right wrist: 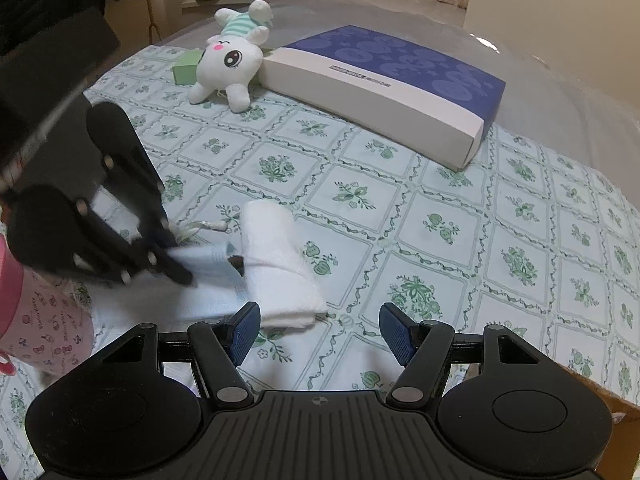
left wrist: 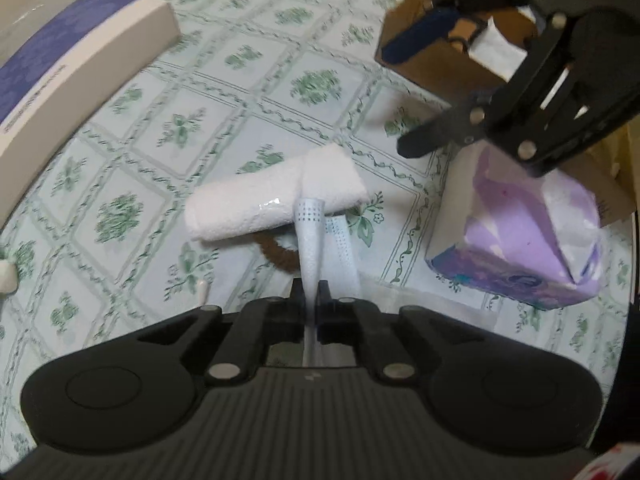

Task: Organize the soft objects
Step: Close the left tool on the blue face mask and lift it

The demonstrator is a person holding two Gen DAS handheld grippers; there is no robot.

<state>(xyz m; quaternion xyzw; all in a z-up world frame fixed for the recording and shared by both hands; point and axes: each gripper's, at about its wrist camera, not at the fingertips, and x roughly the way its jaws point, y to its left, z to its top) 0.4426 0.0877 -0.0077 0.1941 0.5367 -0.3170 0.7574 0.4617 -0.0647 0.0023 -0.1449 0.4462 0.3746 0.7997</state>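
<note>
Left gripper [left wrist: 309, 294] pinching pale blue pleated face mask [left wrist: 310, 236]; right gripper [right wrist: 320, 330] spread, empty.
Mask runs under rolled white towel [left wrist: 276, 196] on floral tablecloth [left wrist: 132, 152]; lifting likely drags the towel or slips the thin fabric.

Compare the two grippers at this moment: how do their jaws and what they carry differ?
The left gripper is shut, pinching a pale blue face mask; the right gripper stands open with nothing between its fingers. The left one reaches beside the rolled white towel; the right one hangs over the floral tablecloth, touching nothing. Both are black and point steeply down.
</note>
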